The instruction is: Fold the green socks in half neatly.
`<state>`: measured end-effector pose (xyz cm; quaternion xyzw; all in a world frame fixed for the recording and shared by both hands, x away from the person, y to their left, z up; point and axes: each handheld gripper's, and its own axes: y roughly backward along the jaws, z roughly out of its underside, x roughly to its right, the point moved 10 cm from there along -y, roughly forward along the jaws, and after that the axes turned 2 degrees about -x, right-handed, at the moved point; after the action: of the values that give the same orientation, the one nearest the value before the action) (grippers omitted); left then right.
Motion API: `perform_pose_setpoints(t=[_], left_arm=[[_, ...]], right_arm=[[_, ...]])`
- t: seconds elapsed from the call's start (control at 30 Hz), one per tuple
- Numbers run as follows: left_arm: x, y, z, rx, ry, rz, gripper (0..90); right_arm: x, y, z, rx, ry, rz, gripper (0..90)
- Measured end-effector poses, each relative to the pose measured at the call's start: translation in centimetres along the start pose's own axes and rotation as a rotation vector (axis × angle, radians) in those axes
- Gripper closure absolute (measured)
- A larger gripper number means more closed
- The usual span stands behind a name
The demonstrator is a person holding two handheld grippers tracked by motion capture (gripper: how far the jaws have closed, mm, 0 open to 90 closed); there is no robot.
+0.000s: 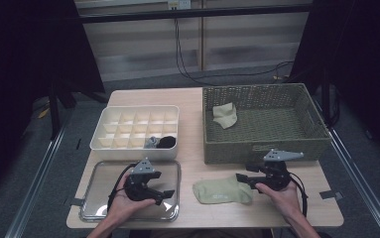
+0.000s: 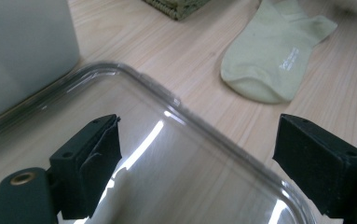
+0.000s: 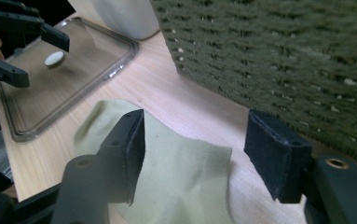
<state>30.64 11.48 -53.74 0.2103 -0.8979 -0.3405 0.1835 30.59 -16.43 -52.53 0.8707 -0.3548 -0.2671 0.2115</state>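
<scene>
The right gripper (image 1: 243,181) stands wide open, its jaws just above the cuff end of the sock (image 1: 221,191), which lies flat on the table (image 1: 192,99). Behind it is the basket (image 1: 262,148). The left gripper (image 1: 161,197), also wide open, hovers over the clear lid (image 1: 95,171), beside the sock.

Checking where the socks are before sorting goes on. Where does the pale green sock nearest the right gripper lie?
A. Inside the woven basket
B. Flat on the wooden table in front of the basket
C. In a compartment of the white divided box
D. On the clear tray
B: the sock lies flat on the bare table, in front of the woven basket, beside the clear tray, with the right gripper at its edge.
</scene>
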Motion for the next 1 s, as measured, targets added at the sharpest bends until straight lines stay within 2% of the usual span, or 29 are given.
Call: perform_pose_setpoints(t=[0.1,0.23,0.33,0.63,0.9,1.0], left_arm=[[-0.4,0.6,0.3,0.002,0.032,-0.008,11.7],[-0.8,1.4,0.3,0.033,0.060,-0.005,8.3],[-0.9,1.9,0.3,0.053,0.060,-0.012,7.7],[-0.9,2.3,0.3,0.058,0.039,-0.034,10.4],[-1.5,2.8,0.4,0.066,0.045,-0.060,10.8],[-1.6,2.8,0.4,0.063,0.043,-0.064,11.2]], right_arm=[[0.0,0.2,-0.3,0.003,0.001,-0.006,41.0],[0.0,0.4,-0.6,0.005,-0.005,-0.011,41.8],[-0.1,0.4,-1.1,0.014,-0.009,-0.010,41.3],[-0.6,1.8,-3.6,0.062,0.022,-0.010,39.7],[-1.0,2.6,-6.5,0.068,0.046,-0.020,41.4],[-0.6,2.7,-7.5,0.066,0.050,-0.012,41.8]])
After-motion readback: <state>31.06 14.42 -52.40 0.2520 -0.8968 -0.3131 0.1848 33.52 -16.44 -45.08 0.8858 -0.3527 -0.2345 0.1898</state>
